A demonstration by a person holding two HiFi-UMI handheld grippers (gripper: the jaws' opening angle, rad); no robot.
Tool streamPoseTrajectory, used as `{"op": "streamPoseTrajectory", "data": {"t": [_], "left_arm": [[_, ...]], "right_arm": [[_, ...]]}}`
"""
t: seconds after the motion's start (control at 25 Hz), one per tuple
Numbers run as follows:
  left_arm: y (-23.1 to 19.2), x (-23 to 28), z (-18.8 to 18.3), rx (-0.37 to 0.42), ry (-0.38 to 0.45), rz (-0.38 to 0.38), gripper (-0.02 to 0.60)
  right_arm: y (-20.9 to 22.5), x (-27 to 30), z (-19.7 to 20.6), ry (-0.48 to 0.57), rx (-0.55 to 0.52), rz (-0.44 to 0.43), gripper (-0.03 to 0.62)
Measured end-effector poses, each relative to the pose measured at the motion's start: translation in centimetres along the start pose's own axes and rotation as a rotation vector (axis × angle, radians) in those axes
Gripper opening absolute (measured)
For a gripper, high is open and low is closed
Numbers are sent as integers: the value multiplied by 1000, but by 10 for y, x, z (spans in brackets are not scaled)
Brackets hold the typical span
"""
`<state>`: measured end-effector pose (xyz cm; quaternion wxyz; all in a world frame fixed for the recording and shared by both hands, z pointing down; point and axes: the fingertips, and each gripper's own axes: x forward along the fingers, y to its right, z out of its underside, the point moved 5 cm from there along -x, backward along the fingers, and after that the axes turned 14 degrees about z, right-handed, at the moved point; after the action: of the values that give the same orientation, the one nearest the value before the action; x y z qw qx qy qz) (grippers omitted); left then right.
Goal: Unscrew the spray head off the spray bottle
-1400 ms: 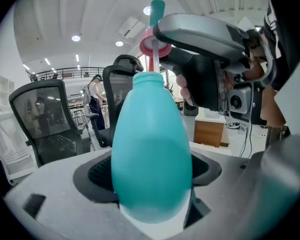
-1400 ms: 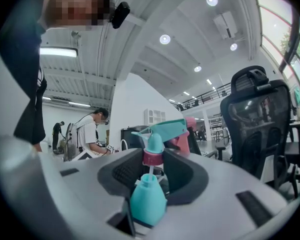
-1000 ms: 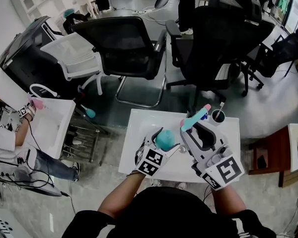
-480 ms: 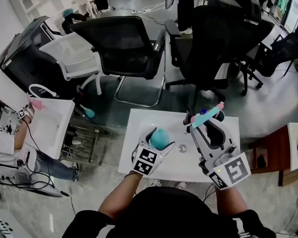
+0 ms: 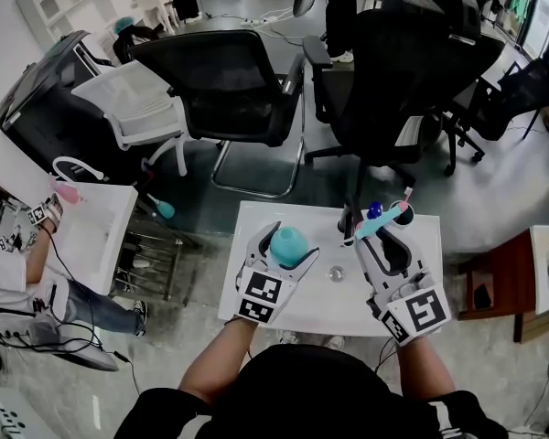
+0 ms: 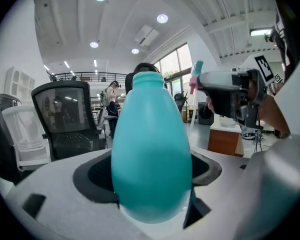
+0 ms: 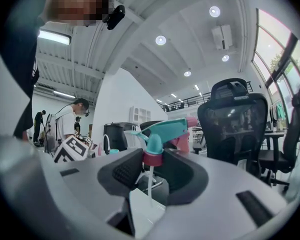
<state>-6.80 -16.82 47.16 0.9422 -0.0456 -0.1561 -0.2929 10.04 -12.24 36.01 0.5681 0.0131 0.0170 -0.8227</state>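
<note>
My left gripper [image 5: 282, 251] is shut on the belly of a teal egg-shaped spray bottle [image 5: 289, 242], held upright above the white table [image 5: 256, 293]. In the left gripper view the bottle [image 6: 151, 149] fills the middle between the jaws of the left gripper [image 6: 151, 184], and its neck is bare and open. My right gripper [image 5: 377, 233] is shut on the spray head [image 5: 385, 219], off the bottle and to its right. In the right gripper view the right gripper [image 7: 152, 171] pinches the pink collar of the teal spray head [image 7: 162, 131], with the thin white dip tube [image 7: 150, 186] hanging free.
A small round object [image 5: 336, 273] lies on the table between the grippers. Black office chairs [image 5: 238, 80] stand beyond the table's far edge. At the left another person [image 5: 18, 263] works at a second white table [image 5: 96, 231].
The bottle and left gripper have shifted left and up in the head view. The right gripper has carried the spray head to the right, so the gap between head and bottle has widened.
</note>
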Motion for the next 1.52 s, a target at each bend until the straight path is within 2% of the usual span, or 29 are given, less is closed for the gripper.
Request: {"op": "streamPoseTrajectory", "data": {"t": [0.28, 0.6, 1.12, 1.52], "left_arm": [[-6, -6, -30, 51, 64, -30, 407], [-9, -8, -30, 48, 69, -50, 407], [-9, -12, -16, 17, 52, -66, 407], [-6, -12, -17, 22, 48, -60, 407]], "right_arm": [[9, -6, 32, -53, 19, 41, 137], [14, -12, 53, -92, -1, 82, 137], [19, -22, 49, -76, -35, 126, 137], [22, -23, 45, -69, -59, 146, 137]]}}
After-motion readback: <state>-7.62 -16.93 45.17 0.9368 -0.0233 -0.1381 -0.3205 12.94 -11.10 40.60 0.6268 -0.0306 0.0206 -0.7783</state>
